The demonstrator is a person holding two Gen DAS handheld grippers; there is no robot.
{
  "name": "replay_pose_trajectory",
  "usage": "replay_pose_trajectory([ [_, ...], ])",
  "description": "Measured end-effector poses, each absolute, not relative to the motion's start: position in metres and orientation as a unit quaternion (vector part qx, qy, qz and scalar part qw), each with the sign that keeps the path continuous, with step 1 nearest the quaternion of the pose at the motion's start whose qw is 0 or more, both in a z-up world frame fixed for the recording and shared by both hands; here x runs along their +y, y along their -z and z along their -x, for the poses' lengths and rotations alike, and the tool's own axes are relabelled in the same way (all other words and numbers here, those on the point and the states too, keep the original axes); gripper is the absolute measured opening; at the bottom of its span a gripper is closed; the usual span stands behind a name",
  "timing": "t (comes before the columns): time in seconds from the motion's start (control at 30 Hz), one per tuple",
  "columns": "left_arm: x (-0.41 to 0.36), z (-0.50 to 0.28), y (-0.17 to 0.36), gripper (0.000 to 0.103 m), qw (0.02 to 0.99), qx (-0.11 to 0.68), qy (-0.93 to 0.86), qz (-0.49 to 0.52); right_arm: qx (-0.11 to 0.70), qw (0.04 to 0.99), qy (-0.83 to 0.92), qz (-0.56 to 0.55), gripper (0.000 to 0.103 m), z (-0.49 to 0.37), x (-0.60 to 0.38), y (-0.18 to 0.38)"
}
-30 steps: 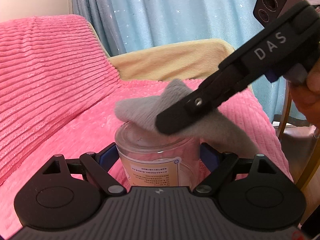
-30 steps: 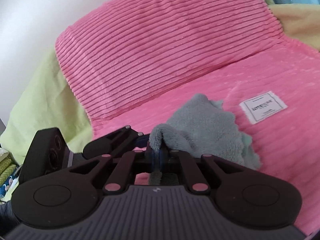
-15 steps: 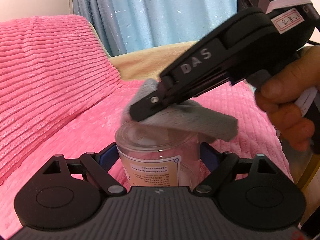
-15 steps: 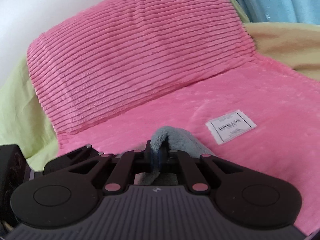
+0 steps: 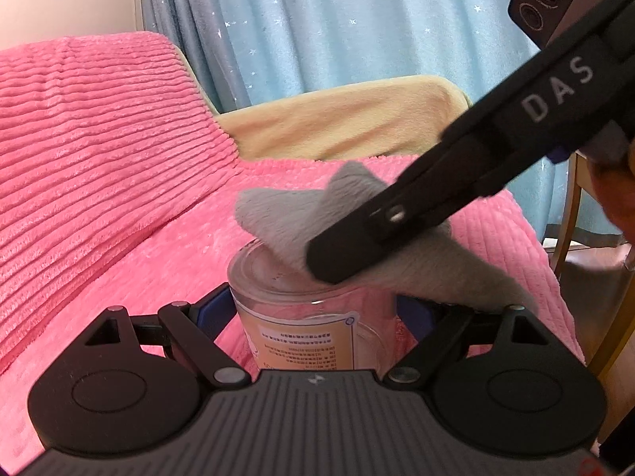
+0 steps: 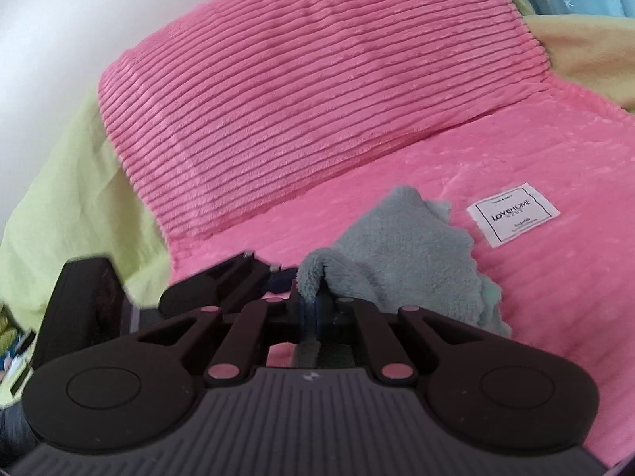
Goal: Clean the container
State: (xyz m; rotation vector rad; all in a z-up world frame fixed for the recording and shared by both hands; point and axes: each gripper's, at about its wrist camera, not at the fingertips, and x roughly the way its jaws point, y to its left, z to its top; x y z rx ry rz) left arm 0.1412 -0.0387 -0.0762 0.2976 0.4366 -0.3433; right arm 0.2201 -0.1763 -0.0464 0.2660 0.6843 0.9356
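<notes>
A clear glass container with a printed label stands upright on the pink blanket. My left gripper is shut on it, a blue pad on each side of its wall. From the upper right comes my right gripper, with a grey fluffy cloth pinched between its fingers; its jaws are opening slightly with the cloth still between them. The cloth lies across the container's top rim. In the right wrist view the cloth drapes forward from my right gripper, and the container is hidden below it.
A pink ribbed cushion rises at the left, with a beige armrest and blue star curtain behind. A white label is sewn on the blanket. A wooden chair leg stands at the right edge.
The right gripper swept the cloth leftward over the container's top, then drew back to the right, ending near where it began. The left gripper and container stayed still.
</notes>
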Motion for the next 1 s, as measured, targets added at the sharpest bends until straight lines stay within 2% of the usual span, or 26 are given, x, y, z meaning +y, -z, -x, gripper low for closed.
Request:
replay_pose_trajectory([
  [0.23,-0.013,-0.143,0.079,0.086,0.946,0.212,0.191,-0.154,0.299,0.865,-0.387,-0.116,0.002,-0.235,-0.165,0.047],
  [0.43,-0.027,-0.140,0.078,0.086,0.947,0.215,0.182,-0.151,0.309,0.875,-0.356,-0.107,0.002,-0.236,-0.178,0.045],
  [0.73,-0.034,-0.137,0.076,0.086,0.948,0.217,0.178,-0.150,0.328,0.862,-0.379,-0.077,0.004,-0.213,-0.185,0.034],
  [1.0,-0.035,-0.135,0.076,0.087,0.948,0.218,0.175,-0.150,0.330,0.838,-0.424,-0.095,0.003,-0.207,-0.164,0.035],
])
